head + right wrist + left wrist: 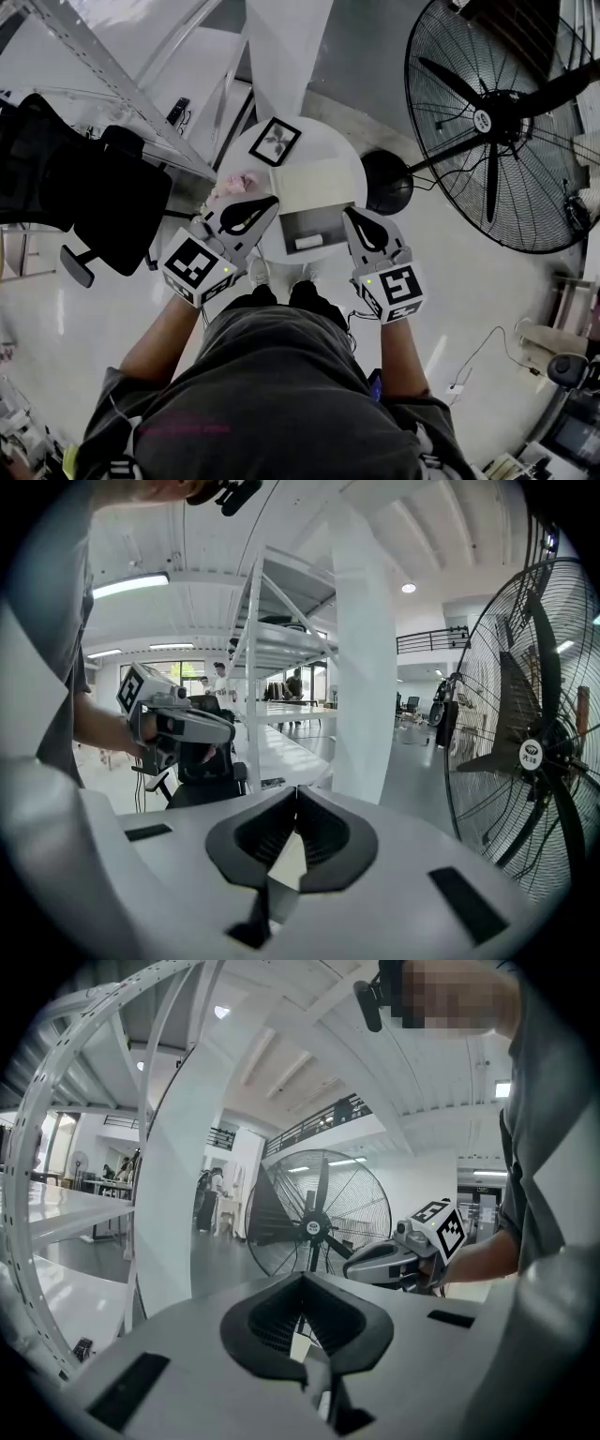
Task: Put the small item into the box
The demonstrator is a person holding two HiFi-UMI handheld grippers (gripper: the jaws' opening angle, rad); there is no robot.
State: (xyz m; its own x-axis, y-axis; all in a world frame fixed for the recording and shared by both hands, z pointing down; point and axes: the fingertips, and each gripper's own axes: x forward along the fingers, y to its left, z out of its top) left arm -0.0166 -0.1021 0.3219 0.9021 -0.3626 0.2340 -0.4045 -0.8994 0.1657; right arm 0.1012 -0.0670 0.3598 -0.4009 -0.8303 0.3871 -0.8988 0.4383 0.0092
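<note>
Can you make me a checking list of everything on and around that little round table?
Surface: round white table.
Job's things: open box; a small white item seems to lie inside it.
Clutter: picture frame, pink thing.
Grippers: left hand-held gripper and right hand-held gripper, both shut and empty, either side of the box.
Cables: white cable on the floor, right side.
Surroundings: big fan, black chair, metal shelf.
</note>
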